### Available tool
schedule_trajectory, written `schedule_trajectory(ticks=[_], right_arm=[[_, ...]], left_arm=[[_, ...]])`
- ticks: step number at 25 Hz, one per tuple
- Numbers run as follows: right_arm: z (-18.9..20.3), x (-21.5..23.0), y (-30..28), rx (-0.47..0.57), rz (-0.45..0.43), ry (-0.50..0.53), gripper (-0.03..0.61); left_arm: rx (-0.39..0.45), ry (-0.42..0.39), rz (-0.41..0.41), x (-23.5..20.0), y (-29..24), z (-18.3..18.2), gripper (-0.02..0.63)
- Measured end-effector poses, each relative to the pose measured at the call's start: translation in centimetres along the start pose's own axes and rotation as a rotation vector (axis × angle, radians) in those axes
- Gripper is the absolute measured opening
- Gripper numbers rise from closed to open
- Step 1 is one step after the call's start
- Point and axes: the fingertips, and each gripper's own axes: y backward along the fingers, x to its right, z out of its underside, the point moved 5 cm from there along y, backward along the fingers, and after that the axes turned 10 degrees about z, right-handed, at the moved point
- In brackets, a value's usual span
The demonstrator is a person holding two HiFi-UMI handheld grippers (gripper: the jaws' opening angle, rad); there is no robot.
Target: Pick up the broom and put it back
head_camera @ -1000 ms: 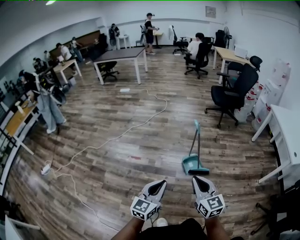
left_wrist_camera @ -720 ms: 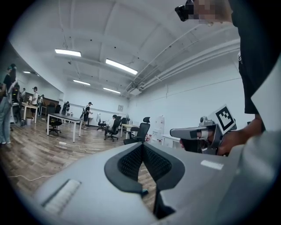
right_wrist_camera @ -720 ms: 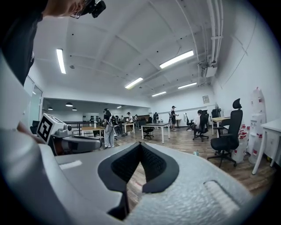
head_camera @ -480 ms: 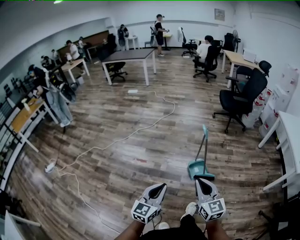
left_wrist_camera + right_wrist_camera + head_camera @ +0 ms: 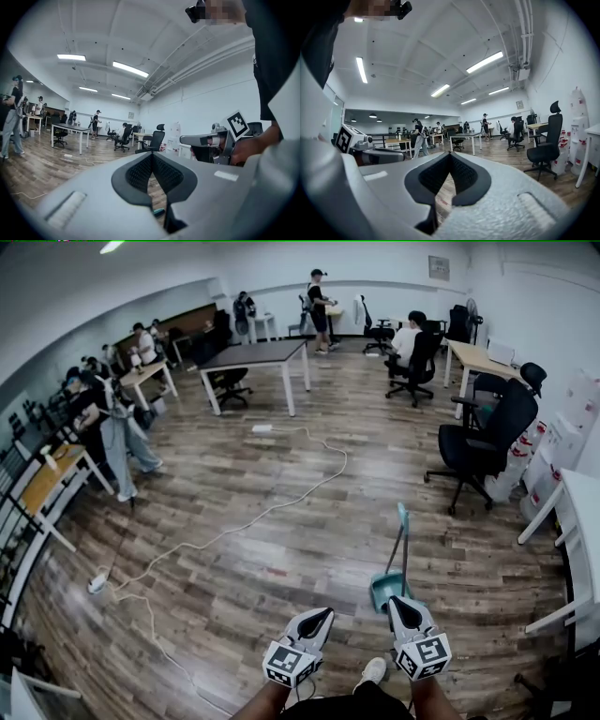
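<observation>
A teal broom and dustpan set (image 5: 397, 549) stands upright on the wood floor, its long handle rising from the pan (image 5: 383, 591). My right gripper (image 5: 394, 600) is shut and empty, with its tip right at the pan's near edge in the head view. Whether it touches the pan I cannot tell. My left gripper (image 5: 322, 613) is shut and empty, a short way left of the set. In the left gripper view the jaws (image 5: 152, 154) meet, and a teal sliver (image 5: 158, 212) shows below them. In the right gripper view the jaws (image 5: 450, 153) meet over bare floor.
A black office chair (image 5: 478, 442) stands beyond the set on the right, and a white table (image 5: 581, 521) runs along the right wall. A white cable (image 5: 234, 526) snakes across the floor to a power strip (image 5: 97, 582). A person (image 5: 117, 432) stands at left near desks. My shoe (image 5: 372, 671) shows below.
Both grippers have moved forward across the floor, and the broom and dustpan set now lies closer, right at the right gripper's tip. The person at left has shifted.
</observation>
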Motion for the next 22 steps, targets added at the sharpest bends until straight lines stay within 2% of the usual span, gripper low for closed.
schedule_trajectory(ticks=[7, 13, 17, 22], right_arm=[[-0.5, 4.9, -2.8, -0.013, -0.015, 0.023, 0.003], [-1.2, 9.2, -3.8, 0.011, 0.0, 0.141, 0.003], [-1.4, 11.5, -4.9, 0.0, -0.031, 0.151, 0.003], [-1.6, 13.0, -5.5, -0.01, -0.057, 0.16, 0.003]], left_arm=[[-0.008, 0.005, -0.011, -1.5, -5.9, -1.0, 0.018], [-0.013, -0.01, -0.036, -3.0, -11.0, -2.4, 0.018], [0.007, -0.03, -0.047, -3.6, -13.8, -2.0, 0.018], [-0.018, -0.017, -0.053, -2.8, -15.3, -2.1, 0.018]])
